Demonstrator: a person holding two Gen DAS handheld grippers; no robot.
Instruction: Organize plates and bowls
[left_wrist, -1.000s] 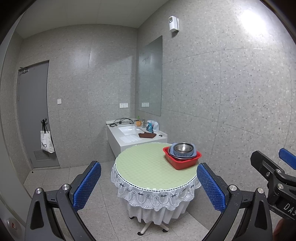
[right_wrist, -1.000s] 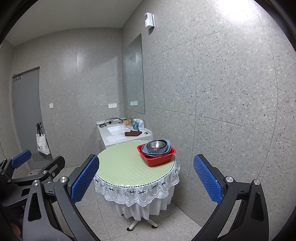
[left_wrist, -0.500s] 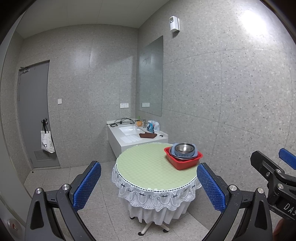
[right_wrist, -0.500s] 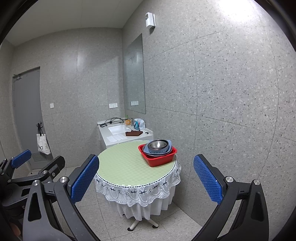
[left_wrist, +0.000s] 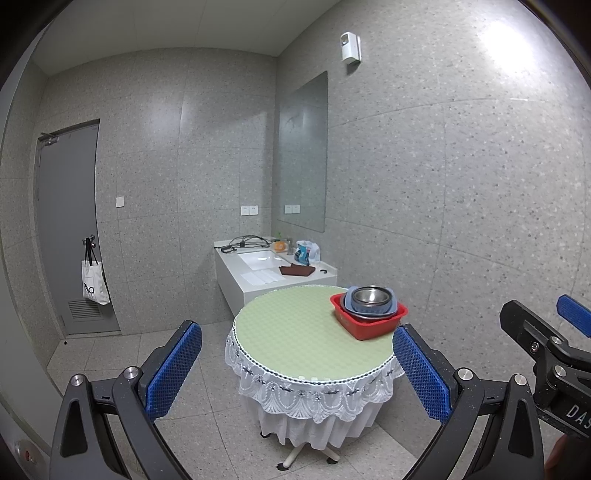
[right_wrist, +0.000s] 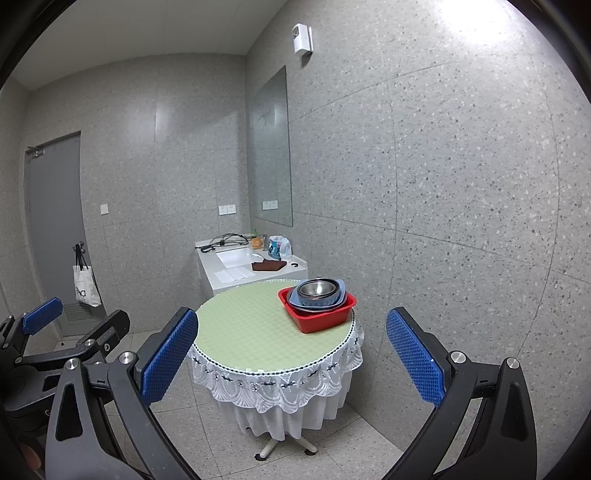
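Observation:
A red plastic tub stands at the right side of a round table with a pale green top and white lace skirt. Inside it sits a blue square dish with a steel bowl nested on top. My left gripper is open and empty, well short of the table. My right gripper is open and empty too, also well back. Each gripper shows at the edge of the other's view.
A white sink counter with cables, a brown cloth and a bag stands behind the table against the tiled wall. A grey door with a hanging tote bag is at left. Tiled floor surrounds the table.
Both views have drifted slightly closer to the table. Both grippers stay open and empty; the tub and dishes have not moved.

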